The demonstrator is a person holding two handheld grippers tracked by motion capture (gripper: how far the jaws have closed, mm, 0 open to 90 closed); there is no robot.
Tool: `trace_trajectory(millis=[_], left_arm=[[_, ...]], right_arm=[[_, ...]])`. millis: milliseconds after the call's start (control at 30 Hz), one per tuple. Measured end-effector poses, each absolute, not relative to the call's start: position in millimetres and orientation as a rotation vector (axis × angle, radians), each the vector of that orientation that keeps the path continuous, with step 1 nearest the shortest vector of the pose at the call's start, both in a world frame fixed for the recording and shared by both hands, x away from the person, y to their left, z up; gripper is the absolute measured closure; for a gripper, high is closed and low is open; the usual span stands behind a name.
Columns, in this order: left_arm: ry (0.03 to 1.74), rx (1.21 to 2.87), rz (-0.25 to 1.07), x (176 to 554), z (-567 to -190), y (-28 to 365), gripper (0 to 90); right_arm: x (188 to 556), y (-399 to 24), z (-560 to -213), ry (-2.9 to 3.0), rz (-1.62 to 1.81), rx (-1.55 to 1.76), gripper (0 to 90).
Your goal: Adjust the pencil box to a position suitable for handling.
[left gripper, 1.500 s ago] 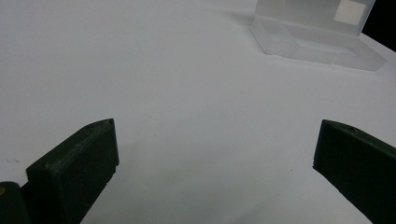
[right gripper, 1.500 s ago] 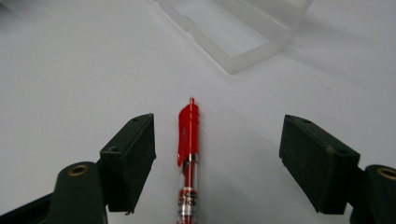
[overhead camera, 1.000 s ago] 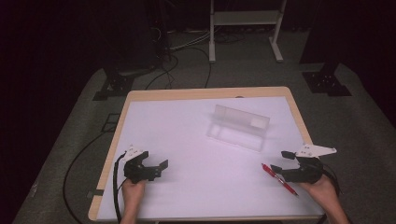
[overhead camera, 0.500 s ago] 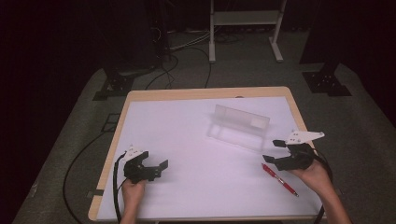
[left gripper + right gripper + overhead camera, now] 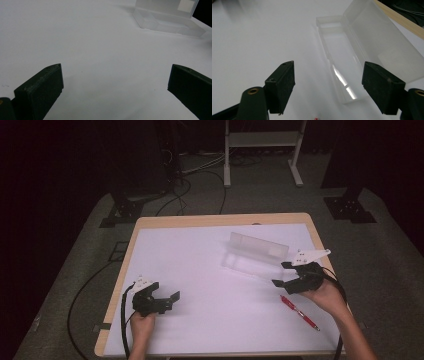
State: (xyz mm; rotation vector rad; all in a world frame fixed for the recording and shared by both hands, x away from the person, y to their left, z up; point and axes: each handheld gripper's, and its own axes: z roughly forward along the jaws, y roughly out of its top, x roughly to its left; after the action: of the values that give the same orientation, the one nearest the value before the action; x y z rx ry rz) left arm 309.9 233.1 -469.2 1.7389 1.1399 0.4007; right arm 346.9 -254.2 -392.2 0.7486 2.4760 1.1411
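A clear plastic case [image 5: 255,255] lies open on the white table top [image 5: 200,265], its lid standing up at the far side. My right gripper [image 5: 282,274] hovers open just right of the case, nothing between its jaws. In the right gripper view the case's empty tray [image 5: 342,67] runs away ahead of my right gripper [image 5: 328,85]. A red pen [image 5: 299,312] lies near the front right, below my right hand. My left gripper [image 5: 172,299] rests open at the front left. In the left gripper view the case [image 5: 166,17] stands far off.
The table's wooden rim [image 5: 225,220] frames the white top. Black cables [image 5: 100,295] trail off the left side onto the grey floor. A white stand [image 5: 260,150] and dark equipment feet [image 5: 350,207] sit behind the table.
My right gripper has lifted off the red pen and moved up and left toward the case, leaving the pen on the table. The left gripper has stayed put.
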Motion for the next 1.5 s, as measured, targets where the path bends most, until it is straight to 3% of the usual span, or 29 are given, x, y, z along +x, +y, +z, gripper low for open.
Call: trace_trajectory(millis=[533, 1200, 1500], left_arm=[[1.138, 1.744, 0.399, 310.1, -469.0, 234.1, 0.0], [1.140, 1.734, 0.397, 310.3, -469.2, 234.4, 0.0], [1.140, 1.734, 0.397, 310.2, -469.2, 234.3, 0.0]], right_arm=[[372.0, -226.4, -389.2, 2.554, 1.128, 0.662, 28.3], [407.9, -197.9, -415.4, 2.674, 1.036, 0.643, 36.2], [419.0, -195.2, -430.2, 2.698, 0.973, 0.648, 47.6]])
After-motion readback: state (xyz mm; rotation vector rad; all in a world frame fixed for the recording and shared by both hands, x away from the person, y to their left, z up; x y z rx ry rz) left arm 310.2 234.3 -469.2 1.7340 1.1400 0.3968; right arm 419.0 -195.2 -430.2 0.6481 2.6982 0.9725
